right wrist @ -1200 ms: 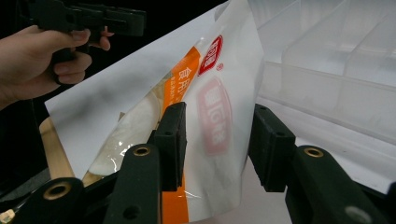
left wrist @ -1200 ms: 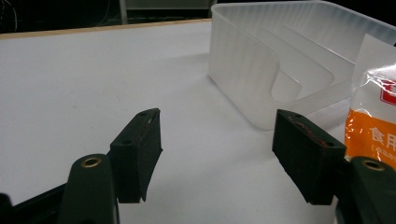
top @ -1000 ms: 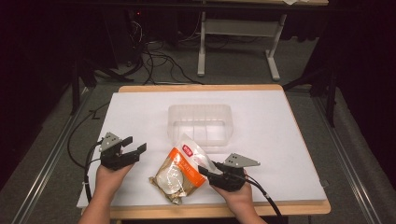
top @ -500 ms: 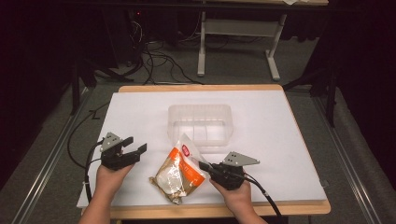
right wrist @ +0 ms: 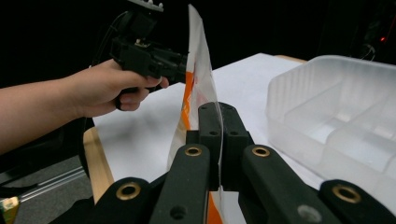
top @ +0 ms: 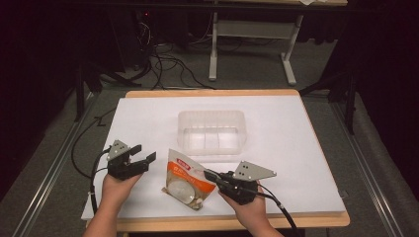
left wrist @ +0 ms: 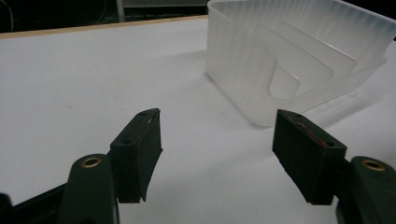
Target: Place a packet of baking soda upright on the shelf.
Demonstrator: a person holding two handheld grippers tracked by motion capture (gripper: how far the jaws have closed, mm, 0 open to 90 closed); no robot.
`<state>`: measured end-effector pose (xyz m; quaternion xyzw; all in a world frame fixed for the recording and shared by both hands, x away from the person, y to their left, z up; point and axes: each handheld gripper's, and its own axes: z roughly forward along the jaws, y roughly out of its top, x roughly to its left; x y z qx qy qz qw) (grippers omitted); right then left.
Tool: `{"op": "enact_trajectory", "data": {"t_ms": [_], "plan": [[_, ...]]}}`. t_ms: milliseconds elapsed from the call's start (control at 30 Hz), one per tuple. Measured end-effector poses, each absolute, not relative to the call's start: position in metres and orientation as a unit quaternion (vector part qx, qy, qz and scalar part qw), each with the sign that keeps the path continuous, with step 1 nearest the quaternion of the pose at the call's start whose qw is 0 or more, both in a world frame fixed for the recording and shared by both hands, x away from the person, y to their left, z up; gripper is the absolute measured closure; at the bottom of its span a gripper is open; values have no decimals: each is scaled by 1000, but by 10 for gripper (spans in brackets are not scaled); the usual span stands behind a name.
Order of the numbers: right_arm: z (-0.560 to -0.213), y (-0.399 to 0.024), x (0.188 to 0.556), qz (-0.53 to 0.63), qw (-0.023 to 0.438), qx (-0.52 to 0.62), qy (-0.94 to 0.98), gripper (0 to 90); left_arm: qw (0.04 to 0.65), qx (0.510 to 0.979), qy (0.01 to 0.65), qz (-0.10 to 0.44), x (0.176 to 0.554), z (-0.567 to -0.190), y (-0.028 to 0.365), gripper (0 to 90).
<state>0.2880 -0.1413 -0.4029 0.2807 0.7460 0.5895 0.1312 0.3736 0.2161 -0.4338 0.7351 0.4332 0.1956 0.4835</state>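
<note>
Right claw (top: 209, 174) pinching snack pouch (top: 185, 178) edge near clear divided bin (top: 211, 129); keeping grip firm while lifting. Left claw (top: 143, 153) idling wide, empty.

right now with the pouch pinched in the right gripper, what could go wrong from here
The right gripper pinches only the edge of the snack pouch, so the pouch could swing or slip as it lifts. The clear divided bin looks light; a dragged pouch might catch its rim and push it. The left gripper is open beside the pouch, giving no support.
</note>
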Motion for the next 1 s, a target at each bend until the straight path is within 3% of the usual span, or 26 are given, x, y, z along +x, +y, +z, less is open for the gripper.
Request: {"op": "enact_trajectory", "data": {"t_ms": [633, 1000], "plan": [[-379, -206, 287, 596, 205, 326, 705, 900, 492, 731, 432, 194, 373, -432, 217, 329], [-367, -256, 281, 574, 274, 364, 680, 900, 493, 731, 430, 193, 373, -432, 217, 328]]}}
